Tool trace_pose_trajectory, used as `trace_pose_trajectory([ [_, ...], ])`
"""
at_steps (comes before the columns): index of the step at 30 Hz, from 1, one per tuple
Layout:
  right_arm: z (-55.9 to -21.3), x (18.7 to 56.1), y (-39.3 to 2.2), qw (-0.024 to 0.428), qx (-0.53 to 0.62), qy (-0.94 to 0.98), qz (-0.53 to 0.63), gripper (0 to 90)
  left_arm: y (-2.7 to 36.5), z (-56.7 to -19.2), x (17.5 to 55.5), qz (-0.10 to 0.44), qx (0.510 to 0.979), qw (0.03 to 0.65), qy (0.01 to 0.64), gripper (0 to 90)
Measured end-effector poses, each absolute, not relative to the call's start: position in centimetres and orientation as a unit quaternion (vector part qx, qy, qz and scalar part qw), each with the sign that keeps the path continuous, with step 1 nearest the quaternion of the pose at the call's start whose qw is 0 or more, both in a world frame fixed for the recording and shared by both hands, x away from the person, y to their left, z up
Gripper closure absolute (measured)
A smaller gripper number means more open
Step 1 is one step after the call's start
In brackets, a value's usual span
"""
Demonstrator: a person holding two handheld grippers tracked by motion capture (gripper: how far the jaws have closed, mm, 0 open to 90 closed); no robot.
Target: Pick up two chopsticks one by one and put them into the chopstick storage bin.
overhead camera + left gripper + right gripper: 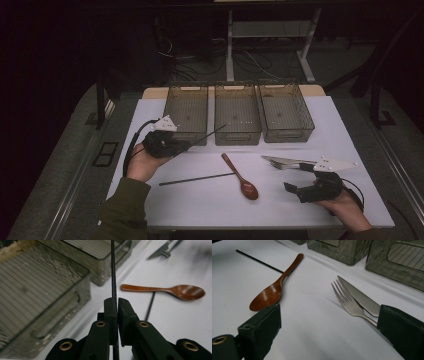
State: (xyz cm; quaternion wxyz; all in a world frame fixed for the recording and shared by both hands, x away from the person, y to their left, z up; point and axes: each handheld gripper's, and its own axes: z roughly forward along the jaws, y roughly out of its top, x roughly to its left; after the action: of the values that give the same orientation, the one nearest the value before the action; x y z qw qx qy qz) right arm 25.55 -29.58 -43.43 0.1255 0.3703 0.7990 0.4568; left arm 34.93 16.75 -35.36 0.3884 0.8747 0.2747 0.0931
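One white table (350, 150) with a smooth matte top carries everything. Three translucent grey plastic bins (237, 112), rectangular with ribbed floors and slotted handles, stand side by side beyond both sets of fingers. Two hand-held grippers work here. The left gripper (187, 145) sits just in front of the leftmost bin, and its black jaws are pinched tight on a chopstick (113, 270): thin, dark, straight, with a finely speckled surface. In the left gripper view the chopstick's long axis runs straight out from between the fingertips, away from the hand; in the high view its free end points up and to the right, toward the near wall of the middle bin, clear of the tabletop. The right gripper (292, 191) rests low near the table's front edge with its jaws spread wide and nothing between the pads. One glossy reddish-brown wooden spoon (241, 177) lies between the two grippers, bowl toward the person. A second chopstick (196, 179) lies flat, its end at the spoon's handle. One steel knife (359, 296) and one steel fork (345, 302) lie together just beyond the right fingers.
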Motion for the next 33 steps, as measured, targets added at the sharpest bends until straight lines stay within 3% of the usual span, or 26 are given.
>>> trace_pose_trajectory([
  [19,-43.5,25.6,-29.6,0.125,0.371,0.799,0.456,4.8,16.4,-32.5,40.6,0.135,0.861,0.382,0.307,85.3],
  [33,-43.4,25.7,-29.7,0.122,0.372,0.796,0.461,4.8,16.4,-33.5,45.6,0.155,0.839,0.373,0.364,85.4],
])
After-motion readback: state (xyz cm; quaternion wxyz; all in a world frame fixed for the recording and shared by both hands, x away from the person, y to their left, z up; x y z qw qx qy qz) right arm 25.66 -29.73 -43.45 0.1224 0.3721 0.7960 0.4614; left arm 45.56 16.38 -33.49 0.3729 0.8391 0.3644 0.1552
